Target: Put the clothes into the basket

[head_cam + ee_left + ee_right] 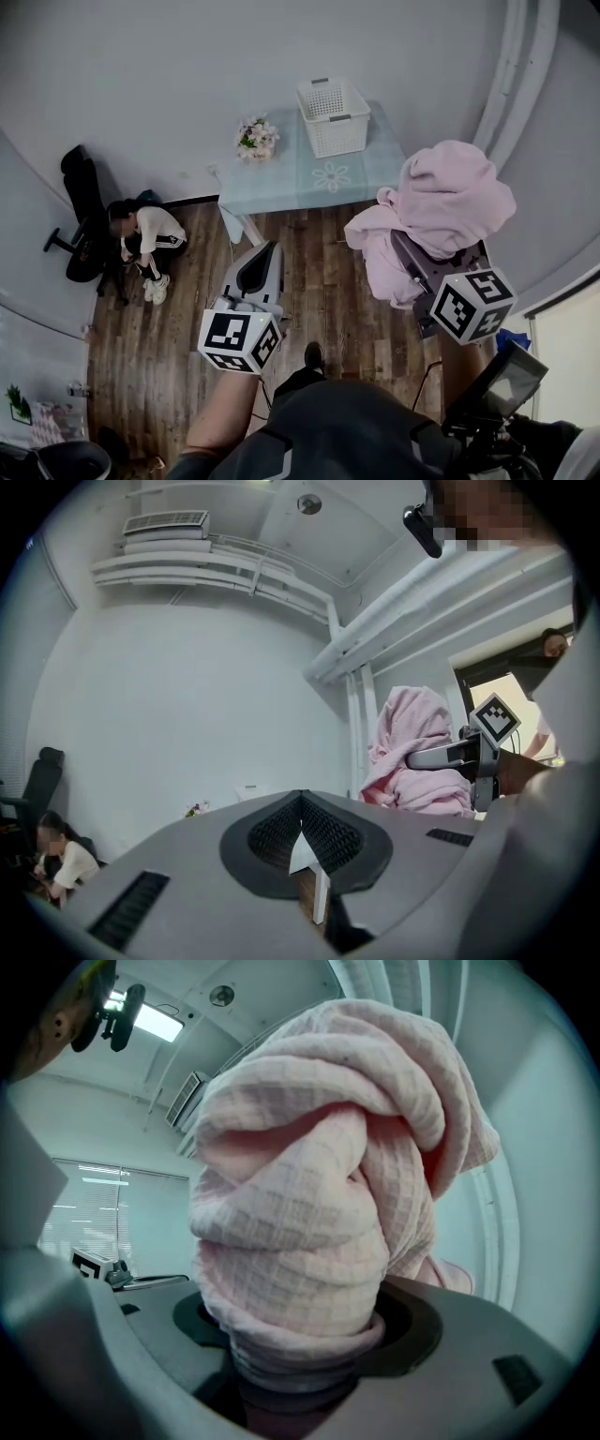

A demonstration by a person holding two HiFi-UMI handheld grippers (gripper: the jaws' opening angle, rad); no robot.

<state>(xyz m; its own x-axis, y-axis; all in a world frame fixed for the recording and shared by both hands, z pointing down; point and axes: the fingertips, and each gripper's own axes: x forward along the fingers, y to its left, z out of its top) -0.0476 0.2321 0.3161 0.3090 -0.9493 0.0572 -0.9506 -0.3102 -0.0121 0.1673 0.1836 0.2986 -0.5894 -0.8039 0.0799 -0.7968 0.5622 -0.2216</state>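
A pink waffle-knit garment is bunched up in my right gripper, which is shut on it and holds it up at the right. In the right gripper view the cloth fills the space between the jaws and hides the fingertips. The white plastic basket stands empty on the light blue table far ahead. My left gripper hangs lower left of the garment, shut with nothing in it; its jaws meet at the tip. From the left gripper view the garment hangs at the right.
A bunch of flowers lies on the table's left corner. A person sits on the wood floor at the left beside a black chair. White walls lie behind the table and at the right.
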